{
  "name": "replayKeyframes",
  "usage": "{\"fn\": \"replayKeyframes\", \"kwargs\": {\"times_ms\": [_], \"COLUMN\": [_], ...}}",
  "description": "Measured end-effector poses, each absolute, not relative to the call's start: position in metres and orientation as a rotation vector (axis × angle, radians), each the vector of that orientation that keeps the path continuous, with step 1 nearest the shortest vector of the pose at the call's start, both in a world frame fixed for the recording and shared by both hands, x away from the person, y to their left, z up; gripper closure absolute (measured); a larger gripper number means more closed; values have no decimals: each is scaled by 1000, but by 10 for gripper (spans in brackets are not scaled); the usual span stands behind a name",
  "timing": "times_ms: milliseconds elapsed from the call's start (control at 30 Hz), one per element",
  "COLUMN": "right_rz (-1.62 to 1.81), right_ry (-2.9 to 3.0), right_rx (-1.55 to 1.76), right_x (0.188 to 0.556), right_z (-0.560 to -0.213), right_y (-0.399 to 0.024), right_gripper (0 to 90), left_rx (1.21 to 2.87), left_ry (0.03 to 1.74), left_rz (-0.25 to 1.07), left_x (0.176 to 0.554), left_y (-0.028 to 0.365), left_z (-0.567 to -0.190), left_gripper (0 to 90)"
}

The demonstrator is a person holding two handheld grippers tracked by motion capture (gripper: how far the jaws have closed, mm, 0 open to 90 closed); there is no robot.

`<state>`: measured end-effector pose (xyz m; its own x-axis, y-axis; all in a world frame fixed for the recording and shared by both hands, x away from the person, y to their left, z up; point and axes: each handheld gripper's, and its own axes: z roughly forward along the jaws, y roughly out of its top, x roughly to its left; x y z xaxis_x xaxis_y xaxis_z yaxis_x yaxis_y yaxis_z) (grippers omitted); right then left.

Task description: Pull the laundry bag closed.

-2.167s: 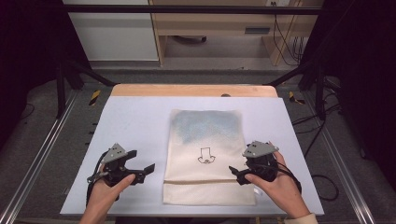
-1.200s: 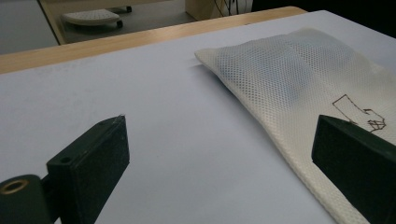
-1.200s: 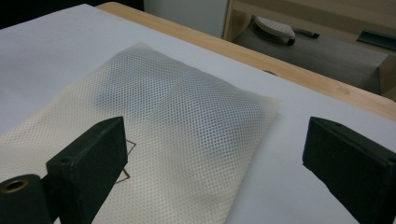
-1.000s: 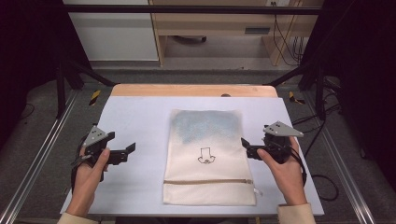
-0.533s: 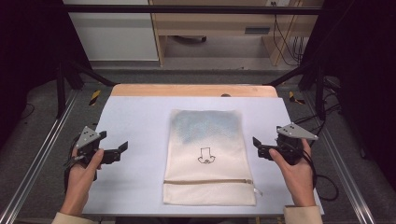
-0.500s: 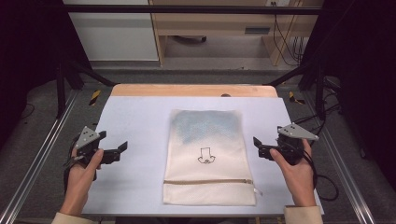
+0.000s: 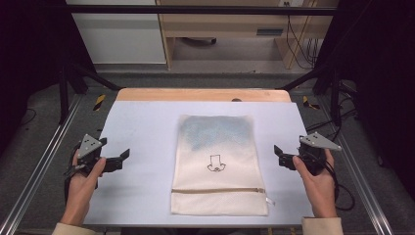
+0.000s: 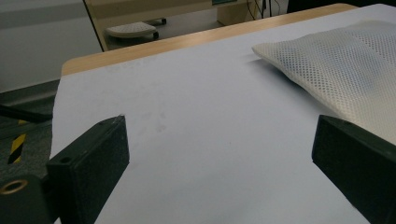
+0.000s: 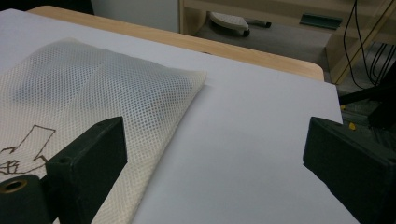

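Note:
A cream mesh laundry bag (image 7: 218, 164) lies flat in the middle of the white table (image 7: 147, 127), its zipper (image 7: 218, 190) near the front end and a small dark drawing (image 7: 215, 164) at its centre. Something bluish shows through the mesh at the far end. My left gripper (image 7: 125, 155) rests open at the table's left edge, apart from the mesh bag (image 8: 345, 70), with nothing between its jaws. My right gripper (image 7: 279, 154) stands open at the right edge, just right of the mesh bag (image 9: 93, 107), also holding nothing.
A wooden strip (image 7: 203, 94) runs along the table's far edge. Metal rails (image 7: 39, 166) flank both sides. Behind the table stand a white cabinet (image 7: 117, 34) and a wooden bench (image 7: 235, 24), with cables (image 7: 296, 34) hanging at the right.
Both hands have drawn outward and away from the bag's front corners to the table's left and right edges. The bag lies as it did.

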<state>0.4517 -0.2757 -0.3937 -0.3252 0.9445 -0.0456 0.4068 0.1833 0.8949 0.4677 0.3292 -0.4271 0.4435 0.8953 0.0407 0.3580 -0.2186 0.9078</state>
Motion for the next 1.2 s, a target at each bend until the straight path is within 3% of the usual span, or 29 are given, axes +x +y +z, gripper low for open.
{"fn": "replayKeyframes", "kwargs": {"times_ms": [1200], "right_rz": [1040], "right_ry": [1795], "right_rx": [1336], "right_x": [456], "right_z": [-452], "right_y": [-302], "right_gripper": [72], "left_rx": [1865], "left_ry": [1084], "left_rz": [758], "left_x": [482], "left_y": [344], "left_z": [-464], "left_gripper": [31]}}
